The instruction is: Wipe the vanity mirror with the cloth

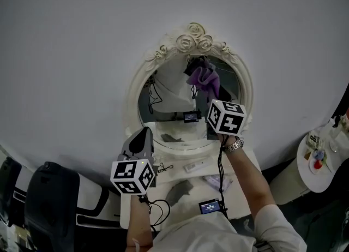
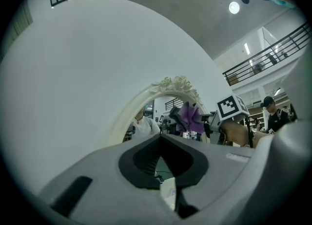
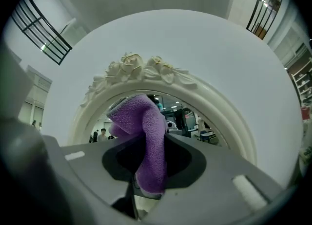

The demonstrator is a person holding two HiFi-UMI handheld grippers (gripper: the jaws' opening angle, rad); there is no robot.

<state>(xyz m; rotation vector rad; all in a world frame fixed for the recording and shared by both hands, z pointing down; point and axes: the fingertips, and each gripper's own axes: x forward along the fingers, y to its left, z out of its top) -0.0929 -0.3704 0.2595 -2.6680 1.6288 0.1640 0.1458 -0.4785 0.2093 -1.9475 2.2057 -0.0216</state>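
Observation:
The oval vanity mirror (image 1: 169, 95) has a cream frame carved with roses and stands against a white wall. My right gripper (image 1: 203, 84) is raised to the upper right part of the glass and is shut on a purple cloth (image 1: 207, 81). In the right gripper view the cloth (image 3: 146, 136) hangs folded between the jaws, with the mirror's frame (image 3: 141, 68) close ahead. My left gripper (image 1: 144, 133) is held low at the mirror's lower left, shut and holding nothing. The left gripper view shows the mirror (image 2: 161, 104), the cloth (image 2: 191, 118) and the right gripper's marker cube (image 2: 231, 108).
The white vanity top (image 1: 182, 153) carries a white tube (image 1: 194, 165), a grey rag (image 1: 180, 192) and a small screen device (image 1: 211, 207). A dark chair (image 1: 49, 202) stands at the left. A round white side table (image 1: 313, 172) with small items stands at the right.

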